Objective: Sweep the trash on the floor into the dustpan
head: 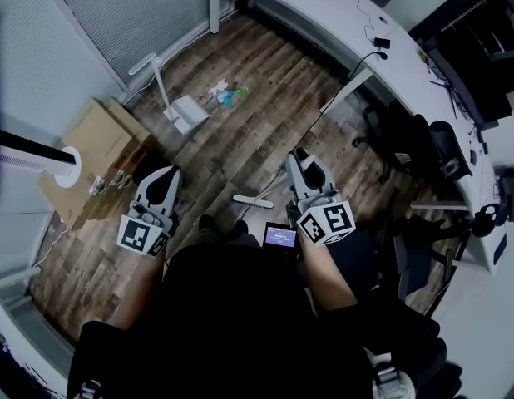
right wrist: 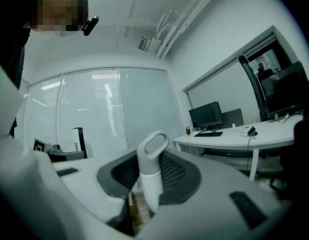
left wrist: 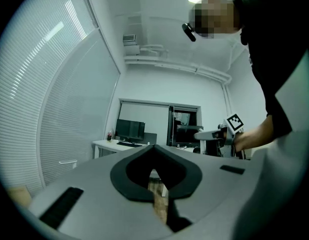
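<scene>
Trash (head: 228,95), a small heap of pale and greenish scraps, lies on the wooden floor (head: 274,110) well ahead of both grippers. The right gripper (head: 300,158) (right wrist: 146,194) is clamped on a white handle (right wrist: 150,176), which stands up between its jaws and ends in a grey loop. The left gripper (head: 163,177) (left wrist: 157,186) has its jaws drawn nearly together with nothing between them, and only a thin slit of floor shows through. In the head view a short white stick (head: 255,199) shows between the two grippers; whether it is that same handle I cannot tell. The white dustpan (head: 187,111) sits on the floor just beside the trash, its own long handle upright. A cardboard box (head: 103,144) stands against the wall near the left gripper, and a curved white desk (head: 357,23) runs along the far side.
</scene>
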`<action>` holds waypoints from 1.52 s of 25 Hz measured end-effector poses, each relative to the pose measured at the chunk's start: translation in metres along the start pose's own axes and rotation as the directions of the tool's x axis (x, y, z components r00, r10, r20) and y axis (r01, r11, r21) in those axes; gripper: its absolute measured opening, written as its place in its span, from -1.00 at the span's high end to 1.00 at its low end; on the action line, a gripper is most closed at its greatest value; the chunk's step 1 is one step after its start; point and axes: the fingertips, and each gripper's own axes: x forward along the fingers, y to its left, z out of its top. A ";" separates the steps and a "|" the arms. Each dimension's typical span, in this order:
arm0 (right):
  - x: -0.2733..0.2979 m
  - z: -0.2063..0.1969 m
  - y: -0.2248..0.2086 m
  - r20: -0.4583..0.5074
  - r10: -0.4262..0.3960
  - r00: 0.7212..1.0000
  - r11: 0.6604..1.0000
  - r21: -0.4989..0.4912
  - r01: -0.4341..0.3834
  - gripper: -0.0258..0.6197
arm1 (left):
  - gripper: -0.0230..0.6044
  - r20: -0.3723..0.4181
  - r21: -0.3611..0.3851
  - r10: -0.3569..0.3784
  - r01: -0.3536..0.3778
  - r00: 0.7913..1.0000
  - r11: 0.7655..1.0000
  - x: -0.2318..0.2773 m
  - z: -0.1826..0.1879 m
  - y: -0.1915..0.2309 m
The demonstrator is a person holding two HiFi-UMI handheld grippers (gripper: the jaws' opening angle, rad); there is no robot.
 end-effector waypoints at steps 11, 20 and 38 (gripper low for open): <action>-0.032 0.009 -0.042 0.006 -0.089 0.996 0.995 0.052 0.089 0.66 | 0.95 -0.016 -0.011 -0.018 0.018 1.000 1.000 0.010 -0.008 -0.028; -0.040 0.033 -0.059 0.082 -0.051 0.995 0.996 0.077 0.044 0.66 | 0.95 0.008 -0.001 0.029 -0.029 1.000 1.000 0.019 -0.004 -0.033; -0.011 0.036 -0.091 0.087 -0.030 0.996 0.995 0.101 0.022 0.65 | 0.95 -0.019 -0.026 0.040 -0.041 0.999 0.999 0.047 -0.018 -0.020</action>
